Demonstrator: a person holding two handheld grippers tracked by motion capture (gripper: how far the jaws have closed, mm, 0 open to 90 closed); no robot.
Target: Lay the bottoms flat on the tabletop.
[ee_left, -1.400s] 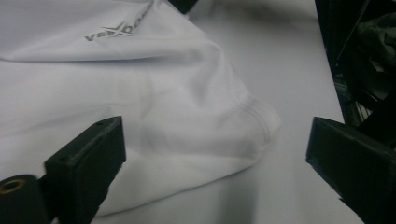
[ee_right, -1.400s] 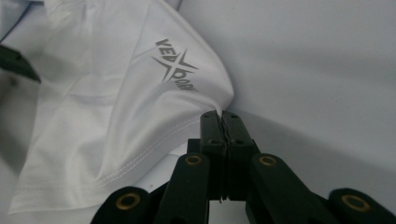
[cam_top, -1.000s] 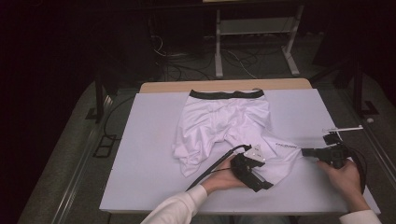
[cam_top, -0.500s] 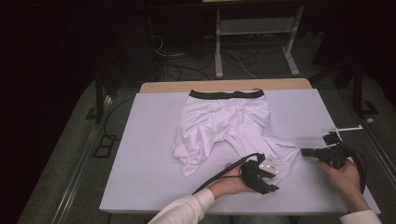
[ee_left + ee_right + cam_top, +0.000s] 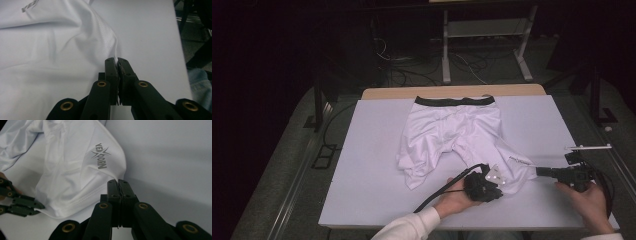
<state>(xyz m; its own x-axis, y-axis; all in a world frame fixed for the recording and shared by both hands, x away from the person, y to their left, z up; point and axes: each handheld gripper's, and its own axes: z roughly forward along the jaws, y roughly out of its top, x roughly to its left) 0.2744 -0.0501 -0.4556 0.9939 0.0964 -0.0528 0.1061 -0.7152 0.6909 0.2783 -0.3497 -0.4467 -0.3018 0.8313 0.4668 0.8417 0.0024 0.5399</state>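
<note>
White shorts (image 5: 457, 130) with a black waistband (image 5: 454, 101) lie flat on the white table (image 5: 372, 155), waistband at the far side. The left leg is crumpled and the right leg spreads toward the near right. My left gripper (image 5: 498, 186) sits at the near hem of the right leg. In the left gripper view it (image 5: 117, 60) is shut with a fold of white fabric (image 5: 75, 37) pinched between the tips. My right gripper (image 5: 538, 171) is shut at the leg's outer hem corner. In the right gripper view it (image 5: 118, 181) meets the hem below the grey logo (image 5: 101, 156), with the left gripper (image 5: 22, 203) at the far left.
A bare wooden strip (image 5: 452, 92) runs along the table's far edge. Behind it stand a metal stand (image 5: 484, 40) and loose cables (image 5: 412, 75) on a dark floor. Open white tabletop lies to the left of the shorts and along the near edge.
My left gripper has slid a little to the right along the near hem of the right leg. The right gripper has stayed in place at the hem corner.
</note>
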